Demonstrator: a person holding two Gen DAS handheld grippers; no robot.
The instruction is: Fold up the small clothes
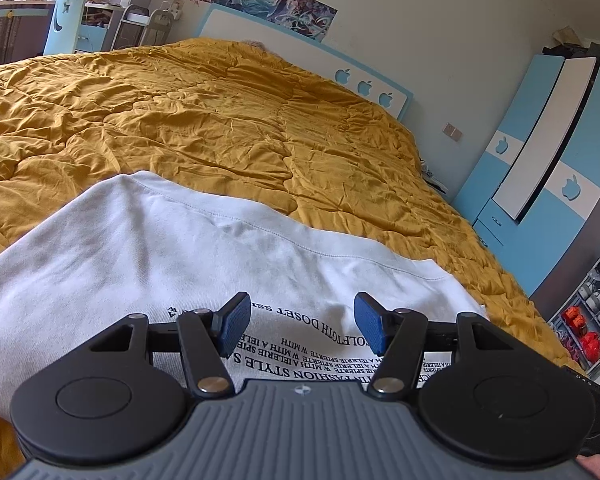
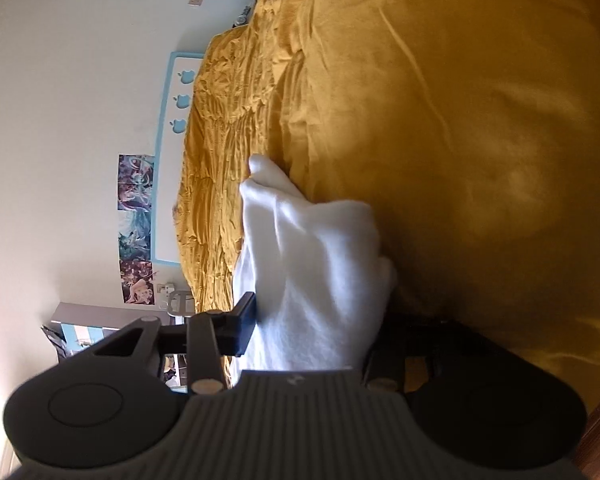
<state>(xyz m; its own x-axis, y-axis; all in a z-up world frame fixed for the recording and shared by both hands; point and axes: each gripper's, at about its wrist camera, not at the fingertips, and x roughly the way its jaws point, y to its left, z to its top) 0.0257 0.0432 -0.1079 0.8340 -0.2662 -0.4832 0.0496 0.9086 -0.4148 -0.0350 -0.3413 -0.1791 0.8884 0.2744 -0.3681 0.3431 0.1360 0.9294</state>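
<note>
White shirt point(image 1: 172, 256) lay spread near the bed's point(image 1: 220, 120) edge; left claw point(image 1: 300, 326) gaped empty over its printed text, right claw point(image 2: 320, 316) gripped bunched white cloth.

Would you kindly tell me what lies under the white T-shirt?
The white T-shirt lies on the mustard quilt, which shows all around it. Whatever is directly beneath the shirt is covered and cannot be seen.

Left gripper point(image 1: 300, 326) tilted gently downward, blue pads point(image 1: 234, 328) set wide apart with nothing between them. Right gripper point(image 2: 320, 320) rolled onto its side, jaws drawn in around a bunch of white cloth point(image 2: 316, 264), far finger hidden behind it
</note>
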